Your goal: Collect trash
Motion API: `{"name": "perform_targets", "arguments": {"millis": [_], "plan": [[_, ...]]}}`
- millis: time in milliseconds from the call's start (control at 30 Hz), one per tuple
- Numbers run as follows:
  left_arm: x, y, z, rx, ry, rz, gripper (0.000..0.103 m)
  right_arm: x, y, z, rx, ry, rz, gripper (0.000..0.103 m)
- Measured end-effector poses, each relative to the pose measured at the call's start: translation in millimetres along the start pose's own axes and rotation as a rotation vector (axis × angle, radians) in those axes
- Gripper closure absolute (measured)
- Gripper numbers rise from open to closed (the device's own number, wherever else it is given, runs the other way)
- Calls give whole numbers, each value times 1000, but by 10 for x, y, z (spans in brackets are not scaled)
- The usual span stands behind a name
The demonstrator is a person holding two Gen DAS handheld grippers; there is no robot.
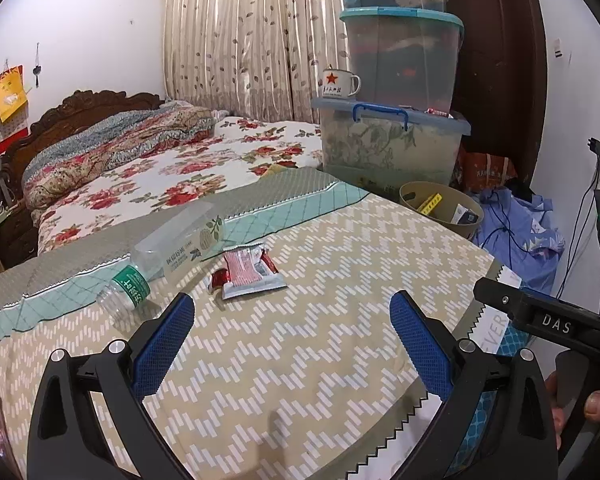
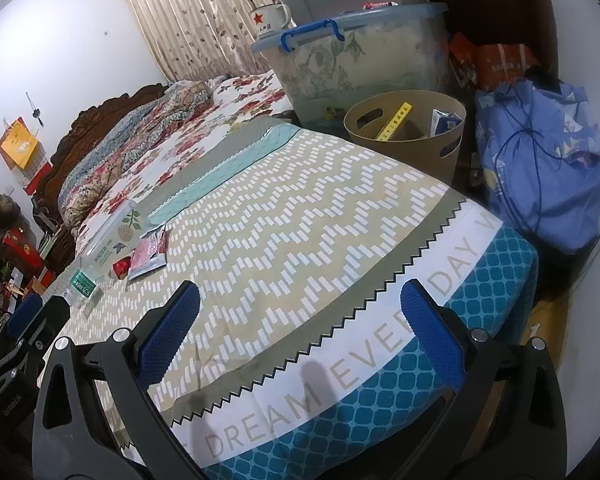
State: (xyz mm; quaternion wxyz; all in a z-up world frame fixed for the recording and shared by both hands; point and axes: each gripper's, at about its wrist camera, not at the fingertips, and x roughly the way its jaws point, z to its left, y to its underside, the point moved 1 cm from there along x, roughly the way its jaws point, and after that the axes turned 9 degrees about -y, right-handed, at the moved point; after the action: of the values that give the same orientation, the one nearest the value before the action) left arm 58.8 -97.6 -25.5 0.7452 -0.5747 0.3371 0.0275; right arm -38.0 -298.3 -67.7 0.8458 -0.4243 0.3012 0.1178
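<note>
Four bits of trash near bed's far left edge: bottle point(image 1: 125, 286), clear box point(image 1: 180, 240), snack packet point(image 1: 248, 270), red wrapper point(image 1: 220, 279), touching. Bin point(image 1: 440, 208) past far right corner, likely their destination. Left gripper point(image 1: 292, 344) spread wide, empty, aimed packetward; right gripper point(image 2: 300, 332) likewise spread, hovering near front edge.

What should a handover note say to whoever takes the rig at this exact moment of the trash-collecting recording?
Left gripper: open, empty, above the bedspread, facing the trash.
Right gripper: open, empty, near the bed's foot edge.
Trash on the bed: plastic bottle, clear plastic box, snack wrapper, small red wrapper, all grouped together.
Bin: beside the bed's far corner, already holding a yellow strip and some packaging.
Done: those bin contents at most.
Left: all four bed items.
</note>
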Motion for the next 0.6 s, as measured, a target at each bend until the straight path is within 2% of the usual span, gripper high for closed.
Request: {"name": "perform_targets", "arguments": {"millis": [600], "plan": [[12, 6, 19, -7, -1, 18, 9, 35, 44, 23, -4, -7, 9, 4]]}}
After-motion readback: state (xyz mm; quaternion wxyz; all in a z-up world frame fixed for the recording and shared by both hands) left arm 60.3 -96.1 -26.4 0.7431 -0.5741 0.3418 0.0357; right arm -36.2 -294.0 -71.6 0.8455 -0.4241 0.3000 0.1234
